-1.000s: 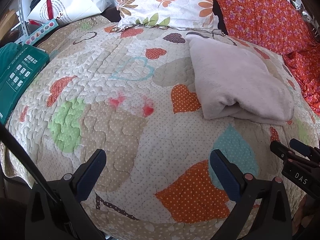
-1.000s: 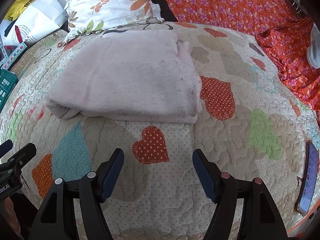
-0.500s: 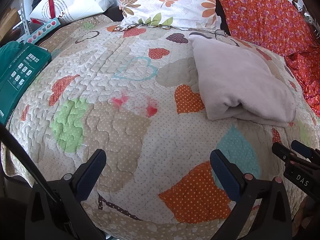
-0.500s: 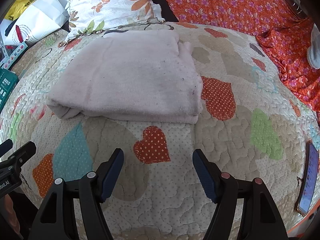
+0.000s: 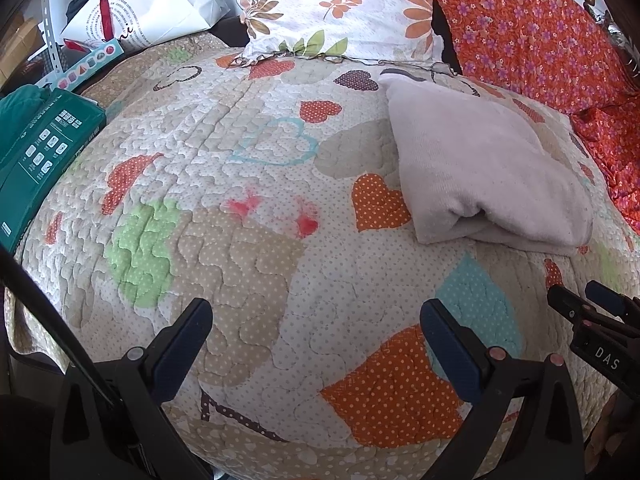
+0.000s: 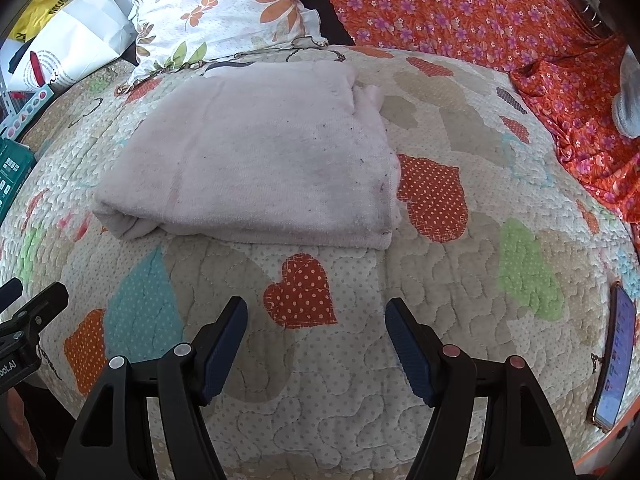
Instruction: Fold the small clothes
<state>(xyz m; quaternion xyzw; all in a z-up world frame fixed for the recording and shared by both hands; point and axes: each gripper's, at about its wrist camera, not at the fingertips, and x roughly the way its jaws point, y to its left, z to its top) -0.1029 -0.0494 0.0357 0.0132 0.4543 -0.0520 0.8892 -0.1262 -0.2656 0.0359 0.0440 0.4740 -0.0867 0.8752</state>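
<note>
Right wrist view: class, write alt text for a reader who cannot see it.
A folded pale pink terry cloth lies on a heart-patterned quilted bedspread. The open right gripper hovers empty in front of it, blue-padded fingers apart. A smartphone lies at the right edge.

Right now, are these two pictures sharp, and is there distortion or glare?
Left wrist view: sharp, strong fisheye bulge on the quilt, dark corners. Right wrist view: equally sharp and curved; the folded pink cloth is evenly lit, with no glare.
</note>
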